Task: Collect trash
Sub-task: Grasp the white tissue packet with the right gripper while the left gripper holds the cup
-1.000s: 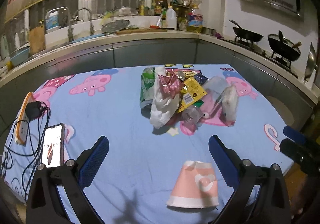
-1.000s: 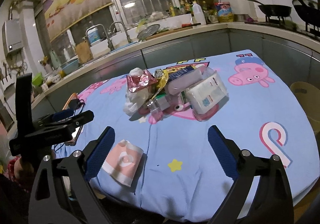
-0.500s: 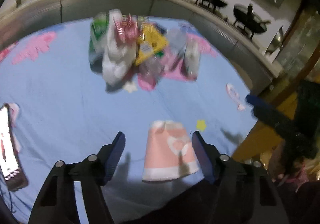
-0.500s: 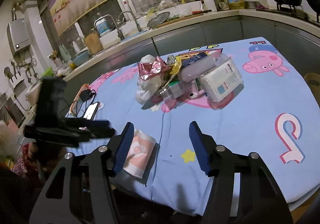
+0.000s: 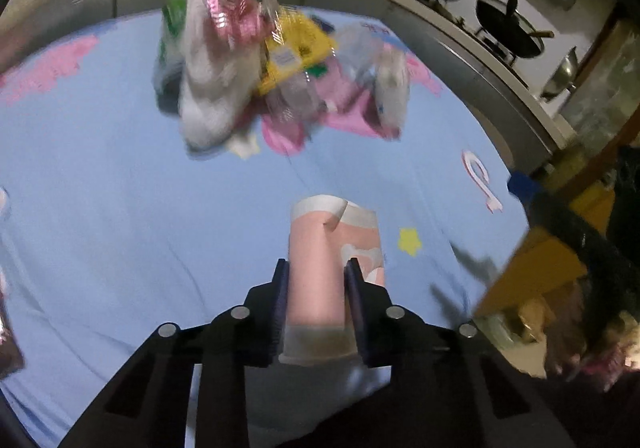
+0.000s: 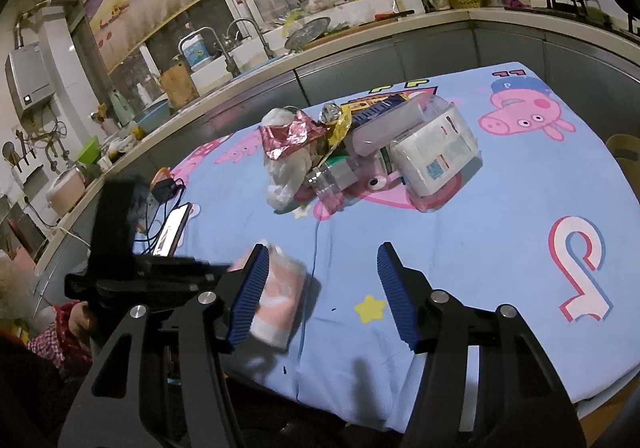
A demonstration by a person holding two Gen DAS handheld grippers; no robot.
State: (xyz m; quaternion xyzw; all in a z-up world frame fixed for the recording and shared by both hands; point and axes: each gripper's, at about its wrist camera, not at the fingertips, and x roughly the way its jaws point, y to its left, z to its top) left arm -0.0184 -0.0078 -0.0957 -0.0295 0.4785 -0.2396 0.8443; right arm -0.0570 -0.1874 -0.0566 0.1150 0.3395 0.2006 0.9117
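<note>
Your left gripper (image 5: pixel 316 288) is clamped on the pink paper cup (image 5: pixel 334 248) at the near edge of the table (image 6: pixel 500 248); your right gripper (image 6: pixel 322 292) hangs with its jaws spread, holding nothing.

Left to right across the blue cartoon-print tablecloth (image 6: pixel 520 184): a phone (image 6: pixel 173 229) and a tangle of black cables (image 6: pixel 160 192) lie near the left edge, well apart from the cup. Toward the far edge, mid-table, sits the trash pile (image 6: pixel 360 152): a white plastic bag (image 6: pixel 288 176), crumpled pink foil (image 6: pixel 290 136), a yellow wrapper (image 5: pixel 294 52), a clear bottle (image 6: pixel 332 178) and a wrapped white pack (image 6: pixel 434 152). Nothing lies between cup and pile. The cup lies on its side, squashed flat, pale pink with white bands at both ends and a white mark on its side; both left fingers (image 5: pixel 280 300) press its flanks.
</note>
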